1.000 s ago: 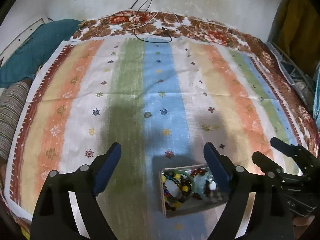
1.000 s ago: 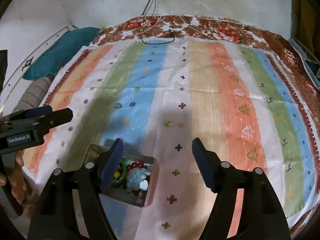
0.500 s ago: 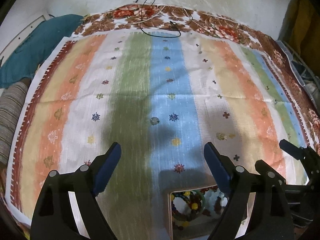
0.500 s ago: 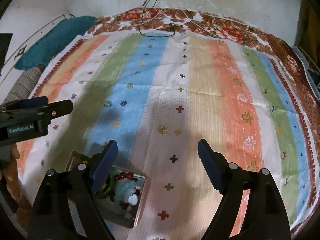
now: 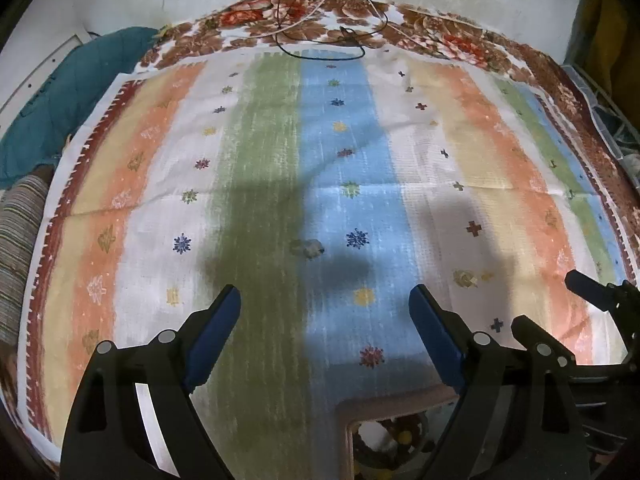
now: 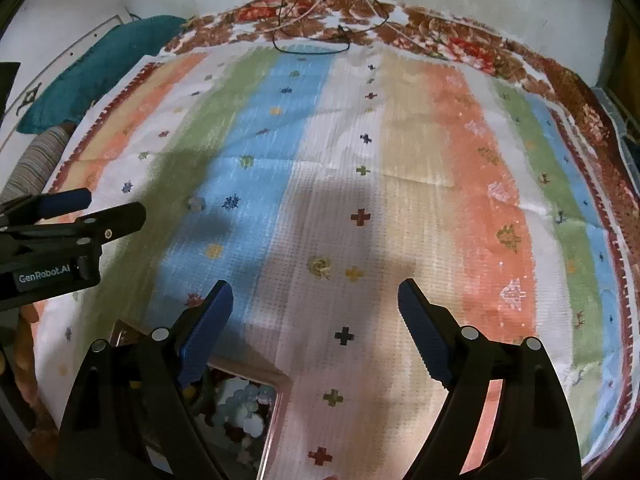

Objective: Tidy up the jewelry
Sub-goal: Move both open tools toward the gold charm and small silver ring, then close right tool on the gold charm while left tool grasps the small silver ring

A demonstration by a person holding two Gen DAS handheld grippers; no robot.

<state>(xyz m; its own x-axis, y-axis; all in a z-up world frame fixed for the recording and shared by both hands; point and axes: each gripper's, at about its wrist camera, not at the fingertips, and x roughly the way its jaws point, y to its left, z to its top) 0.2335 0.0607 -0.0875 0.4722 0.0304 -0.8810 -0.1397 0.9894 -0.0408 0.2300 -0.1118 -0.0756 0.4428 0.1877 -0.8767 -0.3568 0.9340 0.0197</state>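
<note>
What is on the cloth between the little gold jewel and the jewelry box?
Nothing but bare striped cloth lies between the gold jewel and the jewelry box, in the right wrist view.

Wide bare striped cloth [image 6: 400, 200] ahead; only 2 small pieces [image 6: 320, 267] [image 5: 307, 247] lying apart — tin [image 6: 276, 384] low near the fingers; cables [image 5: 320, 46] far back.

I note a tin [image 6: 276, 404] of jewelry [image 6: 244, 408] on the cloth [image 6: 360, 184] at my seven o'clock in the right view. One small piece [image 6: 320, 267] lies ahead at twelve, another [image 5: 307, 247] farther left. Cables [image 5: 320, 36] lie at the far edge.
</note>
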